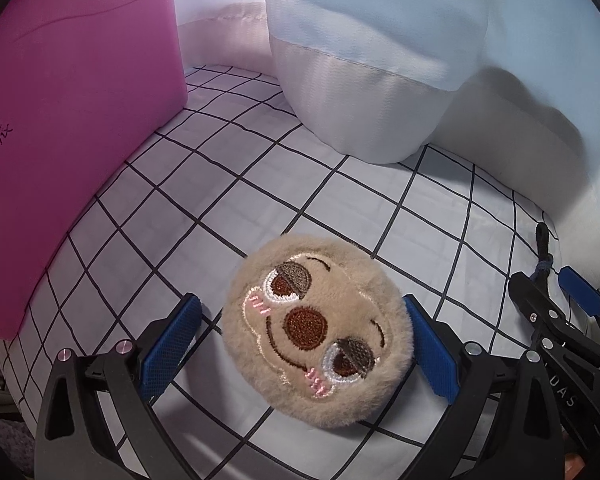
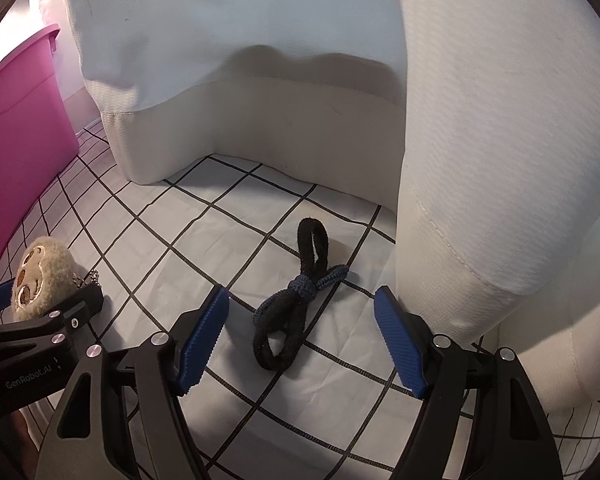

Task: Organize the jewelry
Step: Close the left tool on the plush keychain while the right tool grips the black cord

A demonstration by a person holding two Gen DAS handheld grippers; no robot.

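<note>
Your left gripper [image 1: 304, 344] stands released around the plush [image 1: 318, 330] (pads just clear), and your right gripper [image 2: 300, 340], also released, straddles the hair ties [image 2: 296, 296] on the sheet [image 2: 236, 208].

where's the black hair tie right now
The black hair tie lies on the checked sheet between the right gripper's open fingers, just left of the white pillow; the plush face charm sits far to its left.
</note>
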